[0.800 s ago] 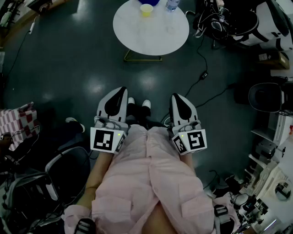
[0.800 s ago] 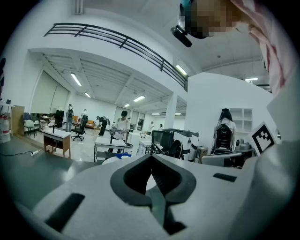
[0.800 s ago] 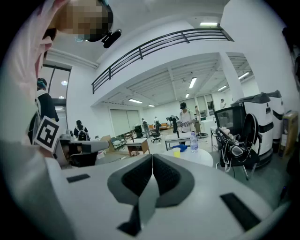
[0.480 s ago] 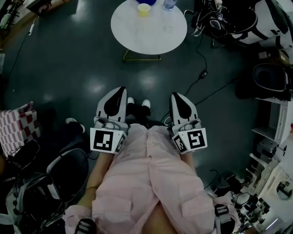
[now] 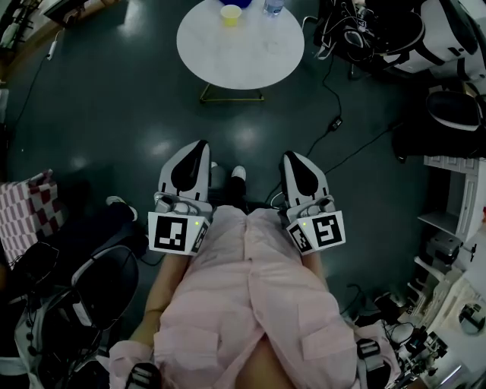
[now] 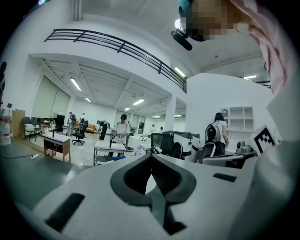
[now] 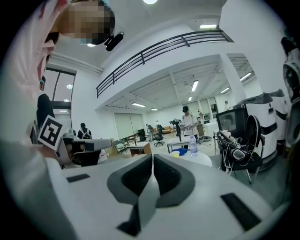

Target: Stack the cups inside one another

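Head view: A round white table (image 5: 240, 53) stands at the upper centre of the frame, on a dark glossy floor (image 5: 114, 99). A small yellow cup (image 5: 230, 14) is seen at the table's far edge. Just beside it are a blue object (image 5: 243, 3), cut off by the frame's top edge, and a clear plastic bottle (image 5: 273, 6). Whether the blue object is a second cup cannot be told. The left gripper (image 5: 199, 146) and the right gripper (image 5: 291, 158) are held side by side at mid-frame, against a pink garment (image 5: 247, 304). Both are well apart from the table.

Left gripper view: The jaws are seen pressed together at their tips, with nothing between them. Only a large hall with desks and distant people lies beyond. No cup is found in this view.

Right gripper view: The jaws are likewise closed on each other and hold nothing. The table is seen right of centre, beyond the jaw tips, with the yellow cup, blue object and bottle on it.

Progress: The task is judged not yet begun. No cup is held and no nesting is seen. The approach to the table, the pick-up and the stacking are all left to do.
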